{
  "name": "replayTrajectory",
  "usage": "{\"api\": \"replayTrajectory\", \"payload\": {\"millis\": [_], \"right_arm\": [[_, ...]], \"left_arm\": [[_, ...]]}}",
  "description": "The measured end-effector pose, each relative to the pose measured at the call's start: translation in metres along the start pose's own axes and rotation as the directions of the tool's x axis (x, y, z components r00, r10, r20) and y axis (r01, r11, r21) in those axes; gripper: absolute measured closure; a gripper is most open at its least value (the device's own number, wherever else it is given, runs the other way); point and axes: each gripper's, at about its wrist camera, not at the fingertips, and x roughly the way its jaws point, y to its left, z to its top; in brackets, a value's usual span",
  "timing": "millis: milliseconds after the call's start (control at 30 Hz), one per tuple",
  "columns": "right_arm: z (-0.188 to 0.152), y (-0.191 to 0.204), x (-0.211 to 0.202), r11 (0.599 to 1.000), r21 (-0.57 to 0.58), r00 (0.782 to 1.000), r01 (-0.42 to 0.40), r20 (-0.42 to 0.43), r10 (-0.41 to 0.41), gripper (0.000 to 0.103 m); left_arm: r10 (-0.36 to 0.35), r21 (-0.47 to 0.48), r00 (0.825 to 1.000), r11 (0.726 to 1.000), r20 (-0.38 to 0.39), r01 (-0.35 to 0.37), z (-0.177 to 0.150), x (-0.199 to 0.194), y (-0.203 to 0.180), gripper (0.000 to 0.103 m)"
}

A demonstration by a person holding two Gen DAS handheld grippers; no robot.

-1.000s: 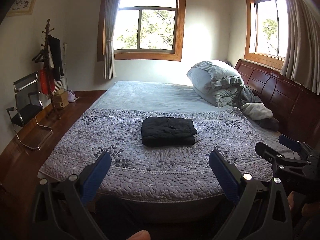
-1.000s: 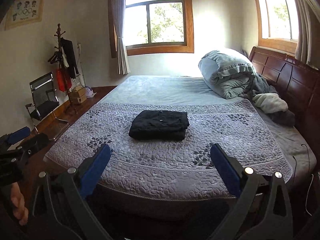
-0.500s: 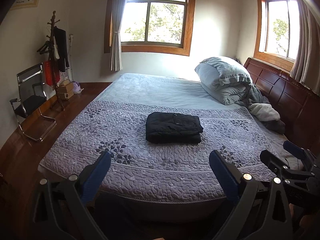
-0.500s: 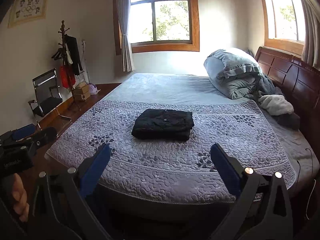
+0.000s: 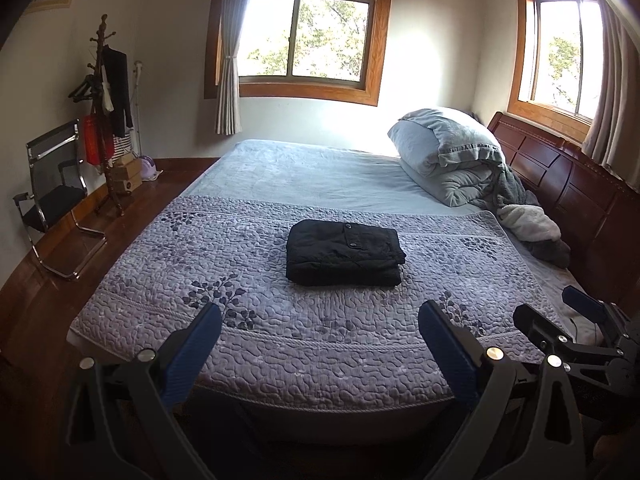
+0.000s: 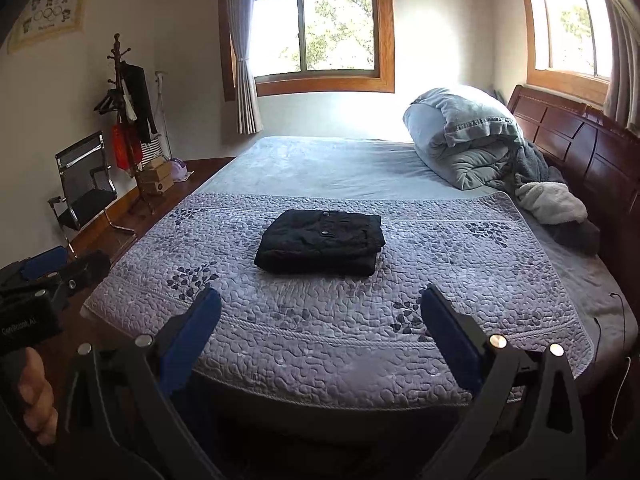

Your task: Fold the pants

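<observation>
Black pants [image 5: 344,253] lie folded into a thick, compact rectangle in the middle of a quilted bed [image 5: 320,336]. Both left tongs [image 5: 320,338] and right tongs [image 6: 320,322] hover near the bed's edge, spread wide, holding nothing. The cloth looks soft and limp; gripping the stacked edges seems best.

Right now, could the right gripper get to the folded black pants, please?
Probably yes: the right gripper is open, holds nothing, and only bare quilt lies between it and the pants.
</observation>
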Motion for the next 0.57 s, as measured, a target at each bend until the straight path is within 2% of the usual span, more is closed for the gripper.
{"api": "replayTrajectory", "payload": {"millis": [267, 567], "right_arm": [[0.005, -0.004, 0.006, 1.000, 0.010, 1.000, 0.014, 0.007, -0.014, 0.003], [0.006, -0.004, 0.015, 1.000, 0.009, 1.000, 0.021, -0.006, -0.021, 0.003]], "left_arm": [[0.026, 0.022, 0.999, 0.999, 0.027, -0.027, 0.006, 0.008, -0.002, 0.004], [0.020, 0.008, 1.000, 1.000, 0.016, -0.020, 0.009, 0.015, 0.002, 0.004]]}}
